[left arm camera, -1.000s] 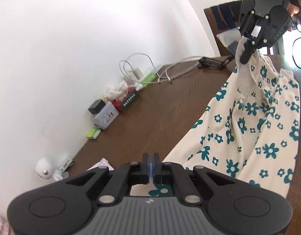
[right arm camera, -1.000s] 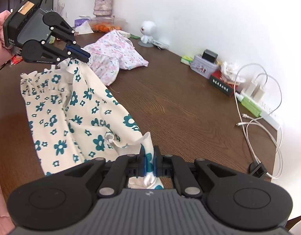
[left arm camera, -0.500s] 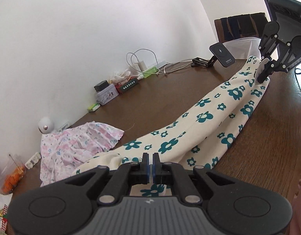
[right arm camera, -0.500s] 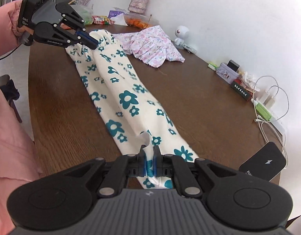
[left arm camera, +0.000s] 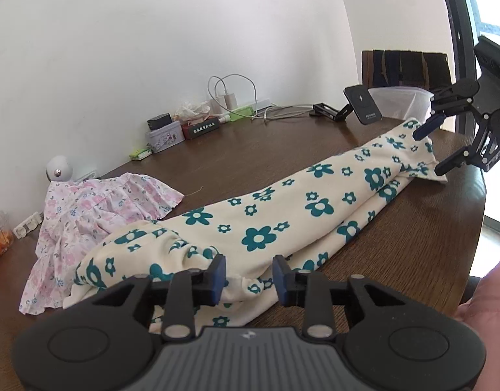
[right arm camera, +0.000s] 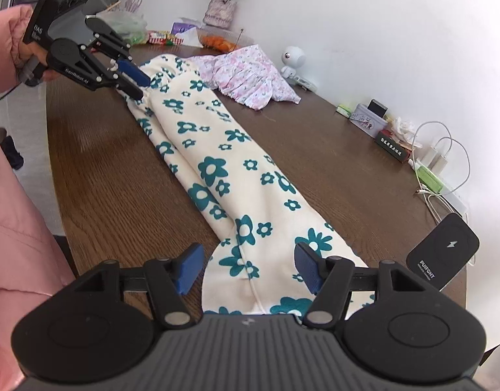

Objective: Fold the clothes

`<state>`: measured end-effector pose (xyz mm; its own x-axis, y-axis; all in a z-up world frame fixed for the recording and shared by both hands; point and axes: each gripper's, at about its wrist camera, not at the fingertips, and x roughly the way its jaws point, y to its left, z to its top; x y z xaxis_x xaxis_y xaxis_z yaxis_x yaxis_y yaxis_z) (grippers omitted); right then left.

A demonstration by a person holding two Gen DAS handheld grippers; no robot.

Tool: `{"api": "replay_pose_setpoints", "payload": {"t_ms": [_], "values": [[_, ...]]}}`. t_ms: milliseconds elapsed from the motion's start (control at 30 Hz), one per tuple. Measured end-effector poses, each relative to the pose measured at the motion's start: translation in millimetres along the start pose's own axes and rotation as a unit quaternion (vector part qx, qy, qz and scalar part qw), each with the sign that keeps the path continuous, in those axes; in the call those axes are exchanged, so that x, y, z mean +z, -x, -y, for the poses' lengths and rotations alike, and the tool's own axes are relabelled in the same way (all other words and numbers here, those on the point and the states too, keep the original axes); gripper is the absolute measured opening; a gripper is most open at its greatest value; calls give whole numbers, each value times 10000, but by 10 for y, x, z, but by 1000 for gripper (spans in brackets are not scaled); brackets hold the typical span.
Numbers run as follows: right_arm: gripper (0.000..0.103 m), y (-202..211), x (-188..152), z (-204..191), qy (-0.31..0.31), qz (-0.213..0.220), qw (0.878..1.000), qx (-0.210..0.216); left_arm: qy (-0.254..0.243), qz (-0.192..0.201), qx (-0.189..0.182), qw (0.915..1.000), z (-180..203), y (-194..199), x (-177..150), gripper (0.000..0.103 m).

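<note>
Here an orange-filled clear container (right arm camera: 222, 39) sits beside the vase (right arm camera: 219, 11).

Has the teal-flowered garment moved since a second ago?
Yes. The teal-flowered garment then hung bunched above the wooden table; now it lies stretched flat along it, one end nearer the pink floral garment, both tools opening.

Your right gripper's body (right arm camera: 246, 273) hides the near hem of the cream floral garment (right arm camera: 223, 176). The white container (left arm camera: 399, 101) behind the charger stand (left arm camera: 362, 106) is half covered. The print on the dark box (left arm camera: 202, 127) is too small for you to read.
</note>
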<state>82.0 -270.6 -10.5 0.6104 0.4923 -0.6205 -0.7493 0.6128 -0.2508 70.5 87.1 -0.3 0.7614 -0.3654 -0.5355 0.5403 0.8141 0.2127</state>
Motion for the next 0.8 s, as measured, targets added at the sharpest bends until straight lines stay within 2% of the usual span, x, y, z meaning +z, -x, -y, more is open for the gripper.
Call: {"api": "replay_pose_setpoints", "payload": {"t_ms": [100,200,267,367,600,700,800], "values": [[66,180,-37,110,-529,173,9985,-11,366,301,-189,9987,-54,129,129,36],[61,278,-92,245,-969,-13,9953,-32,130,365,-193,9991,42,124,317,36],[45,297,-147,322,-1327,-184,9908,165,-125,364,-296,9988,154,49,434,36],[35,253,-220,418,-1959,-365,9783,567,-386,403,-723,9958,331,-153,625,36],[34,32,-303,380,-2316,-638,9688,612,-1368,323,-1586,9773,994,-704,1016,37],[34,40,-369,444,-2652,-532,9604,676,-1759,241,-1798,9676,1231,-861,1072,37],[34,38,-424,516,-2961,-384,9512,782,-1937,177,-1941,9615,1370,-960,1095,37]]}}
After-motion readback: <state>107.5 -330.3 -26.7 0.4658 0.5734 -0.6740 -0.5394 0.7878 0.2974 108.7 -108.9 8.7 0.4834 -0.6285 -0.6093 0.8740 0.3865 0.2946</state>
